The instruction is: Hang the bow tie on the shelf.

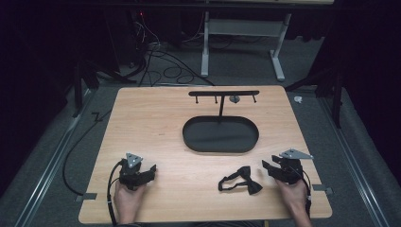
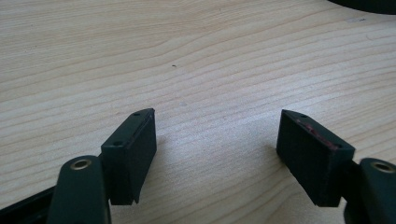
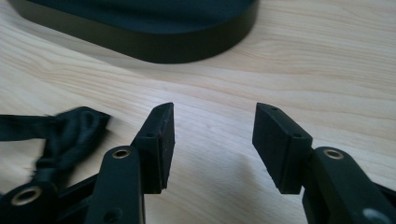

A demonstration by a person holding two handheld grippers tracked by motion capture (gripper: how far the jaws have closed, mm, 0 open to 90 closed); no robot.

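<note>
A black bow tie [image 1: 241, 180] with its strap lies on the wooden table [image 1: 156, 123] near the front edge. My right gripper [image 1: 268, 164] rests just right of it, open, with bare wood between its jaws [image 3: 212, 140]. In the right gripper view the bow tie [image 3: 70, 128] lies left of the left jaw, apart from it. My left gripper [image 1: 150, 171] sits at the front left, open over bare wood [image 2: 217, 149]. A black oval tray [image 1: 220, 150] stands mid-table, with a T-shaped hanger bar [image 1: 223, 93] rising from its back.
The tray's wall [image 3: 140, 44] stands ahead of the right gripper, and its edge [image 2: 369, 4] shows at the top right of the left gripper view. Cables [image 1: 165, 71] and a white desk frame [image 1: 246, 28] lie beyond the table's far edge.
</note>
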